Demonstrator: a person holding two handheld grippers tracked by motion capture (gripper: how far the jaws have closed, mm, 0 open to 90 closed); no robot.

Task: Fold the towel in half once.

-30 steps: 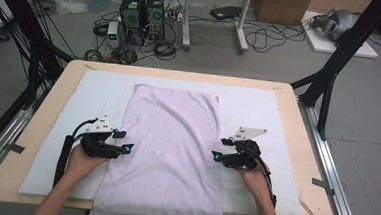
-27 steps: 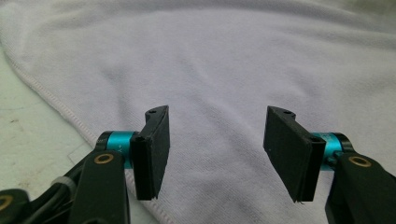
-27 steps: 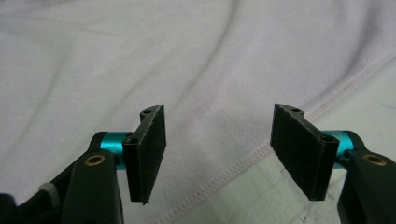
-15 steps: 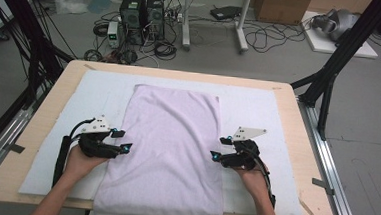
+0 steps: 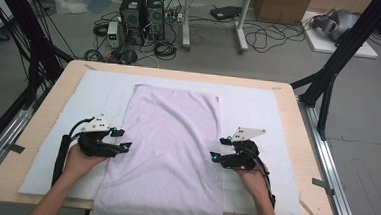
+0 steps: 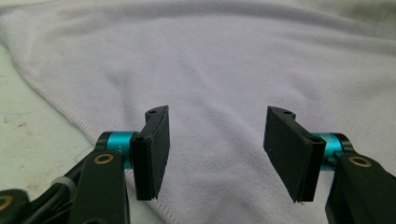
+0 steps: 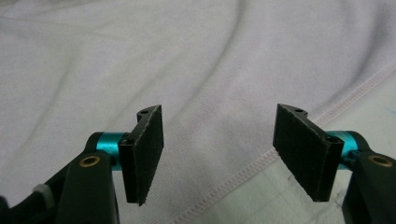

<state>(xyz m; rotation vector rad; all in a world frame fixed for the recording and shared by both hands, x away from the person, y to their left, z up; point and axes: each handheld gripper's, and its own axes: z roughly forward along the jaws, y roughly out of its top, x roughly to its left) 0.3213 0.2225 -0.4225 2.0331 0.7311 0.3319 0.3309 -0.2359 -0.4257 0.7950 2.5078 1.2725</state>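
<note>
Towel overhangs table's near edge, cut off; both hand-held grippers spread, pinching nothing.

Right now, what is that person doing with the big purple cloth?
A person holds a gripper in each hand at the two long sides of a pale purple towel lying flat on a white mat on the table. The left gripper sits at the towel's left edge and the right gripper at its right edge. Both have their jaws open with nothing pinched. It looks like they may be getting ready to grab the edges, perhaps to fold it.
</note>
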